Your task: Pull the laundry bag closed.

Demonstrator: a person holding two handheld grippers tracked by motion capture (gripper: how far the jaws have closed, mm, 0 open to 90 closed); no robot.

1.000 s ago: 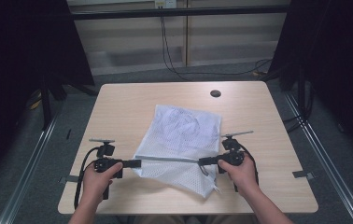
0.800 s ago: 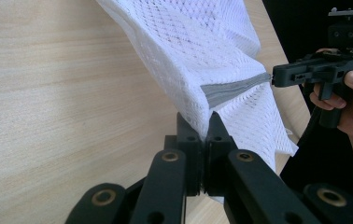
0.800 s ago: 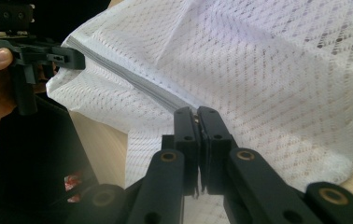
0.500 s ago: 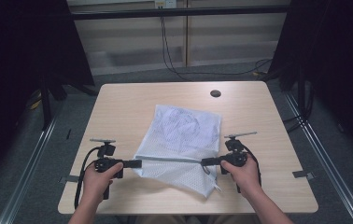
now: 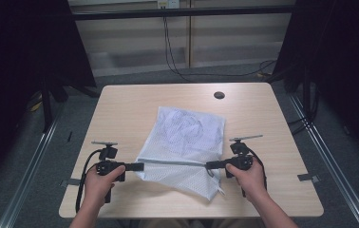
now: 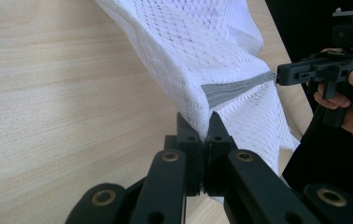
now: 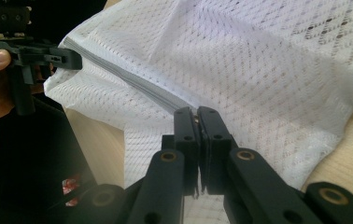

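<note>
High view shows white mesh laundry bag point(image 5: 187, 142) lying on tabletop point(image 5: 130, 109), near edge lifted, grey zipper band point(image 5: 175, 162) pulled taut and straight between the two tools; left hand-held gripper point(image 5: 141, 166) clenched on band's left end, right hand-held gripper point(image 5: 209, 165) clenched on its right end, near the small metal zipper pull; left gripper view confirms jaws pressed together on mesh point(image 6: 212, 60) just beside end of grey band point(image 6: 233, 89); right gripper view likewise, jaws pinched on band point(image 7: 132, 81) with mesh point(image 7: 268, 74) draped beyond. Against the earlier high views, almost nothing altered: same span, same grips, bag in same spot mid-tabletop; at most a slight settling of right hand point(image 5: 246, 178), too small to call a move. Judged from that: stretch established and being held; likely a pause with zipper line tensioned, ready for opening, closing or folding; which one cannot be told.
</note>
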